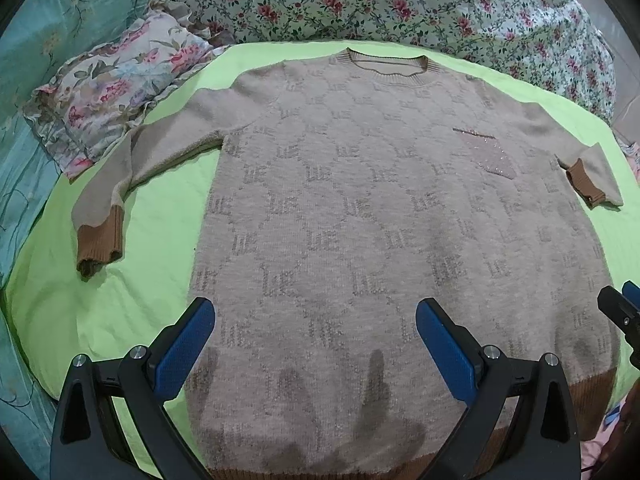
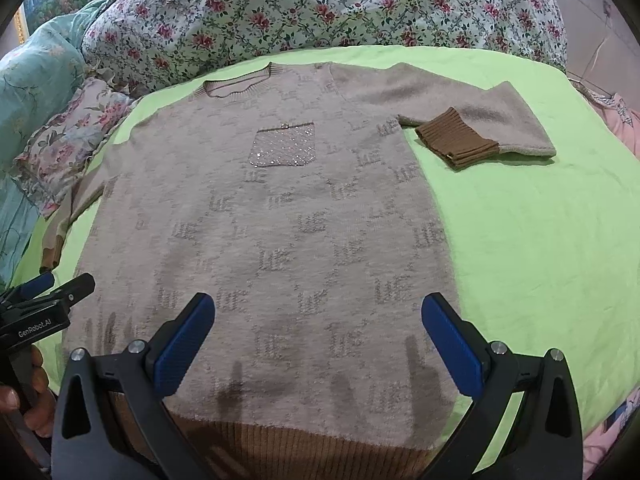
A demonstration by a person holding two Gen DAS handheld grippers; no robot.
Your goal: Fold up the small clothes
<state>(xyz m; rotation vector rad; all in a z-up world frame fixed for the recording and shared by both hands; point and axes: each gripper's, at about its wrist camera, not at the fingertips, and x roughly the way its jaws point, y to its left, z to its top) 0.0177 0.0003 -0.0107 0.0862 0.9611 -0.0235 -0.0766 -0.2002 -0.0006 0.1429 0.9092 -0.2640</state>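
Beige knitted sweater (image 1: 360,220) with brown ribbed hem and cuffs, lying face up and flat on a green sheet (image 2: 540,260) over the bed; folding apparently not yet begun. Nearest, left hand-held gripper (image 1: 316,344) and right hand-held gripper (image 2: 318,340) hover above the hem, jaws wide apart, holding nothing. Next move likely calls for gripping a sleeve or side edge. Farther: sequinned chest pocket (image 2: 282,146), ribbed neckline (image 1: 386,66), left sleeve outspread, right sleeve doubled back.

One sweater (image 1: 360,208), two grippers (image 1: 316,344), perhaps two pillows (image 1: 112,92).
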